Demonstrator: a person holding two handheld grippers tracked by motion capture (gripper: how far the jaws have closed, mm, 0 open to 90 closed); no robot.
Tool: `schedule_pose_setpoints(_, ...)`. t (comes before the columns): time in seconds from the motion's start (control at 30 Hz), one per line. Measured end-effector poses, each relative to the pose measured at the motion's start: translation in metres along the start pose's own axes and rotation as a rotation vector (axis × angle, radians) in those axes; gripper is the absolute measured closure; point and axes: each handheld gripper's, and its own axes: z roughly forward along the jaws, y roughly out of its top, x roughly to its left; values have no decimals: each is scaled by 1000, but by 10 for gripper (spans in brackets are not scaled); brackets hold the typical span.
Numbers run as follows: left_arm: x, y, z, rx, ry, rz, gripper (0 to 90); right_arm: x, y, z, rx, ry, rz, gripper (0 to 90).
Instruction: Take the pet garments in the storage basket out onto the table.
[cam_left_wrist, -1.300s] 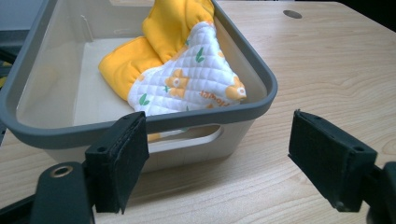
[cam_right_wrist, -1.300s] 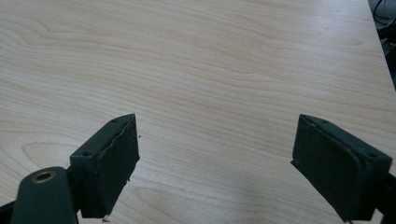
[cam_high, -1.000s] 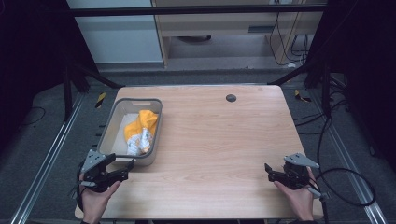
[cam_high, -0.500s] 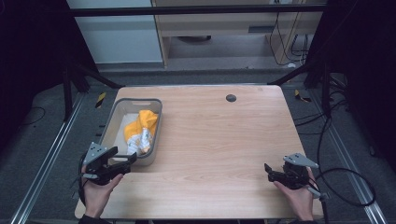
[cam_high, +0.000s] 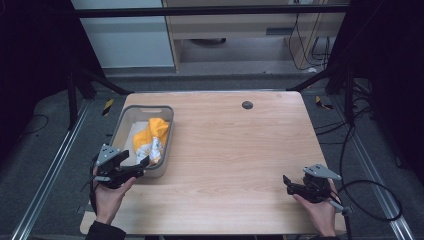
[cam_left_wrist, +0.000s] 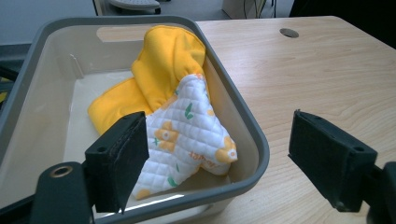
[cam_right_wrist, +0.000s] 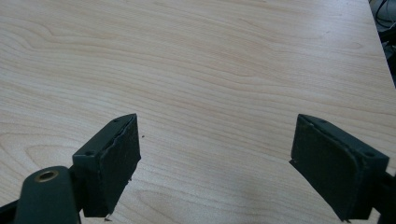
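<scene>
Nearest the person, two hands enter from the table's near edge, each holding a black two-jaw gripper. Left gripper (cam_high: 142, 166): held by the left hand (cam_high: 111, 192) at the near left of the wooden table (cam_high: 240, 150), a grey three-cornered plate on top, jaws spread wide apart and holding nothing; in the left gripper view (cam_left_wrist: 219, 158) the jaws straddle the near corner of the bin, one jaw over the interior, the other over bare tabletop beside the rim. Right gripper (cam_high: 287, 182): held by the right hand (cam_high: 320, 212) at the near right of the table, well apart from the bin, a cable trailing off to the right; in the right gripper view (cam_right_wrist: 215, 158) its jaws stand wide apart over bare wood grain, empty. Next out, a grey plastic bin (cam_high: 118, 134), rectangular with rounded corners, sits on the left side of the table. Inside it lies a crumpled cloth (cam_high: 150, 140), yellow on one face and white quilted with a yellow flower print on the other (cam_left_wrist: 184, 126), leaning against the bin's right wall, its white corner toward the near end. Farther still, a small dark round hole (cam_high: 247, 105) marks the tabletop near the far edge. Beyond the table: grey floor, dark frame struts and loose cables.
</scene>
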Motion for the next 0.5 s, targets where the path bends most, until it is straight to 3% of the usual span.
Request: schedule_pose_setpoints(0.5,5,13,13,12,16,-5,201,0,0,1,1,-4,-10,155)
